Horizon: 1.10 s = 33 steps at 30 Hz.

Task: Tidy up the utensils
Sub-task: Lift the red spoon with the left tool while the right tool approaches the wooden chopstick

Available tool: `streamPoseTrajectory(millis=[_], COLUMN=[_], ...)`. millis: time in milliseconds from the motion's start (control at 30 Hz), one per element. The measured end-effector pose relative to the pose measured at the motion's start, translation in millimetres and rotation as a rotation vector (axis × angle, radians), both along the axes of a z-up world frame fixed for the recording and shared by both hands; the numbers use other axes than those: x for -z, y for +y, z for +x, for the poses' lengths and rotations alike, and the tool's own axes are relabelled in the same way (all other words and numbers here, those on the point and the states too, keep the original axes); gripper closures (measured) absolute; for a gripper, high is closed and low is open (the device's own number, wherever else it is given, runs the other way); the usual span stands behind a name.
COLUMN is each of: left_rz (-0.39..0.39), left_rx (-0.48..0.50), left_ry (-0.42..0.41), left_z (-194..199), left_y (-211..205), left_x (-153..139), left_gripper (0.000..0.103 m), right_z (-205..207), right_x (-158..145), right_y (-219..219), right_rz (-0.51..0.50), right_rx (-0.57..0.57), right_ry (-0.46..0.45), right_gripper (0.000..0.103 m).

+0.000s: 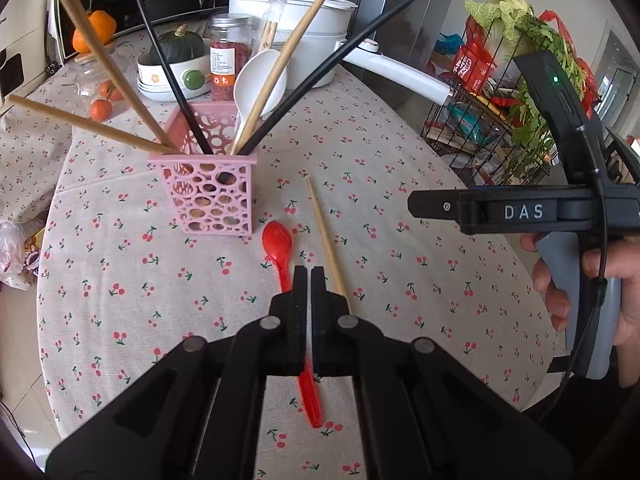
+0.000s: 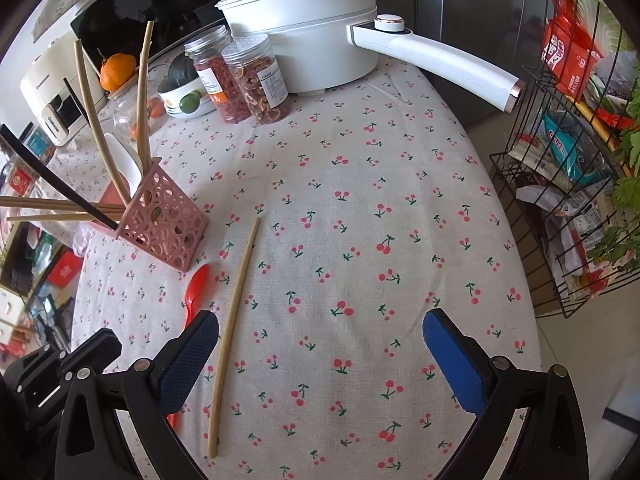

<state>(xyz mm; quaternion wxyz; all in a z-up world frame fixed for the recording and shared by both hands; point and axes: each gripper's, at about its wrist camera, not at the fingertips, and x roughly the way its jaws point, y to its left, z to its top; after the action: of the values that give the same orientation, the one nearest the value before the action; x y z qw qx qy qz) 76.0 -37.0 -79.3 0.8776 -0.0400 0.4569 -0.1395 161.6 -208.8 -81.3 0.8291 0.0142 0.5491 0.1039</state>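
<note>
Counting it up: two utensils lie loose on the cherry-print tablecloth [image 2: 360,200], one red plastic spoon [image 1: 280,248] and one bamboo chopstick [image 2: 232,332]. The pink holder [image 1: 210,196] with the cut-out circles has three bamboo chopsticks [image 1: 108,64] and two black chopsticks [image 1: 172,76] fanned out of it, plus one white spoon [image 1: 256,80] standing bowl-up.

The left gripper [image 1: 307,280] hangs right above the red spoon's handle with its fingers pinched nearly together, only a sliver of gap showing. From the left wrist view I can't tell if it actually has the handle or is just over it; the spoon looks flat on the cloth, bowl pointing at the holder. The loose chopstick lies just to the right of those fingers, running from near the holder back toward the camera.

The right gripper [image 2: 320,344] is spread wide with nothing between its blue pads [image 2: 452,360]. The loose chopstick passes just inside its left finger, and the red spoon is just outside that finger.

Further back on the table: one white electric pot [image 2: 304,32] with a long handle, two clear jars [image 2: 240,76] of dried reddish stuff, and a white bowl [image 1: 168,76] with a dark green squash in it. A black wire rack [image 2: 560,200] of packets and greens stands off the table's right side.
</note>
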Motion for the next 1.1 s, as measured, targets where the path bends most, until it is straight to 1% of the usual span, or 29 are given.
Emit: streamPoseTrajectory(millis=[33,67,100,133,167,300,533,633,667,733,767,867,967,1100], left_rz=[-0.005,-0.007,-0.006,-0.003,-0.003,-0.006,0.01,0.006,0.011,0.035,0.053,0.064,0.051,0.037], left_rx=[-0.004,-0.008,-0.014,-0.025,-0.038,-0.072,-0.091,-0.11,-0.119,-0.128,-0.134,-0.131,-0.128,-0.102], left_ry=[0.014,0.029,0.037,0.045,0.051,0.072,0.078,0.101,0.084,0.076,0.072,0.067,0.058,0.016], left_z=[3,6,9,13,16,34,54,60,60,60,60,59,52,39], left_y=[1,2,2,1,1,-1,-18,-19,-19,-22,-22,-24,-19,-13], left_x=[5,10,14,20,25,43,57,64,65,65,66,67,63,44], left_gripper=[0.1,0.09,0.074,0.066,0.061,0.061,0.061,0.061,0.061,0.068,0.076,0.076,0.076,0.076], right_z=[1,1,1,2,2,2,4,5,5,5,5,4,2,2], right_x=[1,2,2,3,3,5,6,6,6,6,6,6,6,7], right_y=[2,3,4,4,3,-2,-11,-12,-12,-11,-11,-9,-8,-7], right_rz=[-0.001,-0.003,-0.004,-0.005,-0.005,-0.005,-0.001,0.0,0.001,0.003,0.004,0.005,0.002,0.001], right_rx=[-0.001,-0.001,0.0,0.002,0.004,0.013,0.023,0.022,0.022,0.023,0.023,0.021,0.019,0.021], right_ry=[0.003,0.005,0.007,0.009,0.011,0.015,0.019,0.02,0.02,0.019,0.019,0.019,0.02,0.021], right_gripper=[0.0,0.0,0.0,0.0,0.0,0.0,0.0,0.0,0.0,0.0,0.0,0.0,0.0,0.0])
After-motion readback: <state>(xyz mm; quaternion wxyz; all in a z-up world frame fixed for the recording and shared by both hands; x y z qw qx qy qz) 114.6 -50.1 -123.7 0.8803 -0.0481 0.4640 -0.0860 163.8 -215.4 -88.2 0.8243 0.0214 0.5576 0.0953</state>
